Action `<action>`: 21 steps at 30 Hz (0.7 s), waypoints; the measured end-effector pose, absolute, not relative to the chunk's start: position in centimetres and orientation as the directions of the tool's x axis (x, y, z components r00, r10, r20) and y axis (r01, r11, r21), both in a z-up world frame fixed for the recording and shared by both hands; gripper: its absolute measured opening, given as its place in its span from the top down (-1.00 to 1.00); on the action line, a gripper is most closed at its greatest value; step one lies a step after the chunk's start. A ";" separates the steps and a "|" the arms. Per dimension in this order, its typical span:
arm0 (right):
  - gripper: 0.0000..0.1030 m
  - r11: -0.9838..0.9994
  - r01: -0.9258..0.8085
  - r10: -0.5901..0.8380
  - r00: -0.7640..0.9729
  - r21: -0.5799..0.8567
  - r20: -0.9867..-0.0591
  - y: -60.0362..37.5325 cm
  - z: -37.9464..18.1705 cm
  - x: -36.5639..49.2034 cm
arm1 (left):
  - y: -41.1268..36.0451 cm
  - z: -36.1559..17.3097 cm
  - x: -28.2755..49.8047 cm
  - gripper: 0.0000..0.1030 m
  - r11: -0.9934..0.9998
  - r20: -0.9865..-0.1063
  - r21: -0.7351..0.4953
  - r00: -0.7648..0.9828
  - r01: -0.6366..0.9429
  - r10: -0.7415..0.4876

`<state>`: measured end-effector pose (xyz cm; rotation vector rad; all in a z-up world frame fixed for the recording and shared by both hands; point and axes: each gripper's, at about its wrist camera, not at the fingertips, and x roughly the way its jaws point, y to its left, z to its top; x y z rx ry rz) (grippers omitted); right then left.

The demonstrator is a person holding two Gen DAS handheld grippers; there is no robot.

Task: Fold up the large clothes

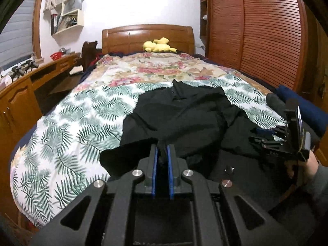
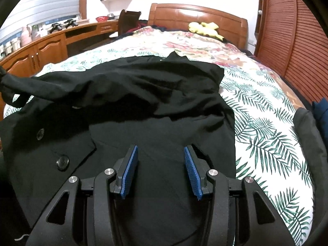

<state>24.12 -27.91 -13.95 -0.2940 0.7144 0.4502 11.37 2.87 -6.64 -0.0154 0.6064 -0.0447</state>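
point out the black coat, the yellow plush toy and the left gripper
black coat (image 2: 164,94), right wrist view, on its raised folded part
yellow plush toy (image 1: 158,45), left wrist view, on its body
left gripper (image 1: 162,153), left wrist view, between its fingertips, shut on coat fabric

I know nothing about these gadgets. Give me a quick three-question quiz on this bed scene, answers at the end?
1. True or false: the left tool is clamped on the black coat.
2. The right tool is: A) wide apart over the coat, B) shut on a sleeve, C) holding the yellow plush toy.
3. Fill in: the coat lies on a ____-patterned bedspread.

Key: 1 true; 2 A; 3 leaf.
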 end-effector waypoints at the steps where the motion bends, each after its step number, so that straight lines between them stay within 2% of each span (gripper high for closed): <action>1: 0.08 0.864 -0.493 0.298 0.666 -0.104 -0.684 -27.8 -13.9 24.1 | 2.7 -6.9 11.3 0.86 0.999 -0.574 -0.018 0.818 0.037 -0.040; 4: 0.08 0.864 -0.494 0.302 0.664 -0.097 -0.684 -27.9 -13.9 24.2 | 2.3 -7.7 11.1 0.84 0.999 -0.587 0.014 0.809 0.034 -0.020; 8: 0.08 0.865 -0.493 0.304 0.659 -0.090 -0.688 -28.0 -14.1 24.3 | 2.3 -8.3 10.9 0.79 0.999 -0.608 -0.006 0.793 0.052 -0.045; 11: 0.08 0.865 -0.495 0.305 0.653 -0.085 -0.693 -27.9 -14.2 24.4 | 2.6 -8.4 10.7 0.68 0.998 -0.612 -0.013 0.789 0.059 -0.055; 16: 0.08 0.858 -0.504 0.302 0.652 -0.099 -0.695 -27.2 -14.3 24.1 | 4.2 -8.2 10.0 0.39 0.998 -0.595 -0.030 0.802 0.049 -0.057; 21: 0.08 0.845 -0.533 0.354 0.623 -0.047 -0.697 -26.2 -14.0 24.4 | 5.7 -8.7 10.1 0.29 0.999 -0.593 -0.021 0.804 0.032 -0.038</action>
